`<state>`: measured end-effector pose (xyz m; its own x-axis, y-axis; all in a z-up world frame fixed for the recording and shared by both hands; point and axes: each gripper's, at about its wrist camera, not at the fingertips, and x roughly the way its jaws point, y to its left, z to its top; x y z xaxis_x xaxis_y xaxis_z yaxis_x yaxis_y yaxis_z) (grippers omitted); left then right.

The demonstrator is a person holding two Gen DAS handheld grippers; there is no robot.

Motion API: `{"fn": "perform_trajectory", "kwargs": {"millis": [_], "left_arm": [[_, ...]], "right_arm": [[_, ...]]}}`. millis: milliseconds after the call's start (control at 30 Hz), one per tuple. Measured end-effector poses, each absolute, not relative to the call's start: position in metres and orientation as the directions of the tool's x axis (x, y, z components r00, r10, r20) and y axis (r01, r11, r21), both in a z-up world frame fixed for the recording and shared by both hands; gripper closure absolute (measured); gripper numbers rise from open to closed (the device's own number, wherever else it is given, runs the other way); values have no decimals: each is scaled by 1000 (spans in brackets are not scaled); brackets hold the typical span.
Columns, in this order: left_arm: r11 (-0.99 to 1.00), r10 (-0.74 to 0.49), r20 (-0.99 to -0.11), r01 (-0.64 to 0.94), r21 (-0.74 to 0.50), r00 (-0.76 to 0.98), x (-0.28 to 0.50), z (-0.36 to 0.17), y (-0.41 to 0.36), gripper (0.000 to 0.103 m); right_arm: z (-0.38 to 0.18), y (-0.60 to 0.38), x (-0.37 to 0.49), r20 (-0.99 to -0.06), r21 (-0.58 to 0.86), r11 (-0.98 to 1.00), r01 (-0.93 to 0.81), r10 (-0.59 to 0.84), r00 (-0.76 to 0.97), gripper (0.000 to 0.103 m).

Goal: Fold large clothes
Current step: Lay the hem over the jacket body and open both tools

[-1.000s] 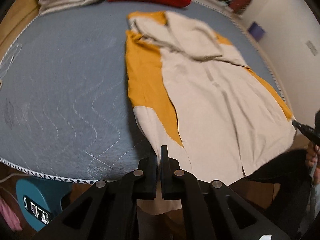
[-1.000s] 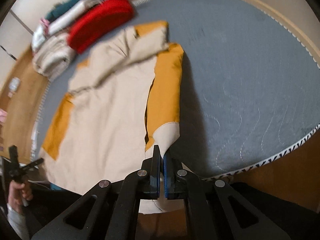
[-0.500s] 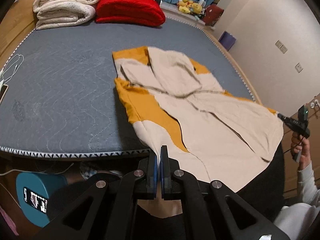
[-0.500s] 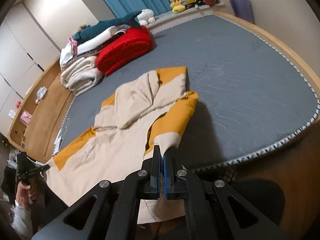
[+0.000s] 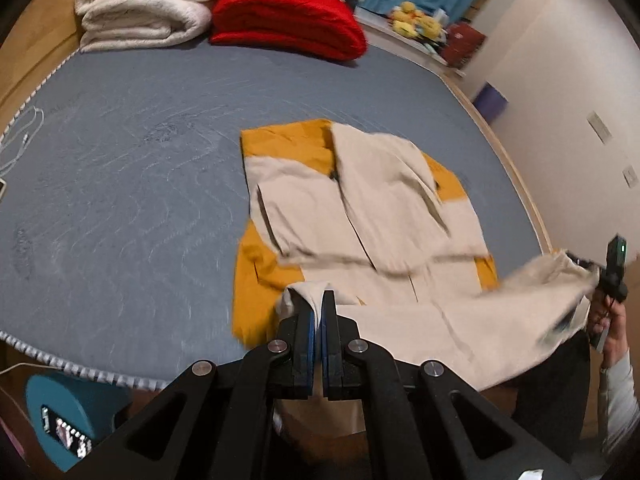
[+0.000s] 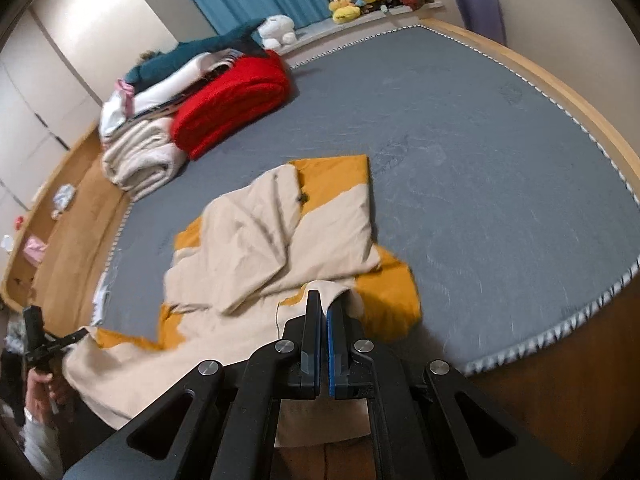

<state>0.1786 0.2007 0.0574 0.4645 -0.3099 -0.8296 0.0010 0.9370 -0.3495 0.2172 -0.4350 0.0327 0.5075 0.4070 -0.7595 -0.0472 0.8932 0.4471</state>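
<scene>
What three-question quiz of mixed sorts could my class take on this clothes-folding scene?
1. True or false: both grippers are shut on the beige and mustard garment.
2. Which folded blanket lies beside the cream blanket at the far end of the mattress? A) red B) green C) black
3. Fill in: the left gripper pinches a ____ edge of the garment.

Key
1. True; the right gripper grips fabric too.
2. A, the red blanket.
3. Beige.
</scene>
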Motion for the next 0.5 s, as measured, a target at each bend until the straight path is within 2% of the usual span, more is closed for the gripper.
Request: {"fn": "perform_trajectory", "kwargs": {"millis": [267, 367, 500], "left_arm": [[930, -267, -873, -127, -344, 408, 287, -14, 216, 102], [926, -262, -893, -167, -340, 365, 302, -45, 216, 102], [920, -272, -895, -176, -350, 354, 316, -58, 219, 102]], "right_arm": [[-35, -413, 353, -818, 407, 913, -11, 370, 441, 101], [-69, -404, 387, -845, 391, 920, 22, 349, 405, 101], [-96, -397, 409, -874, 365, 930, 41, 327, 359, 101]]}}
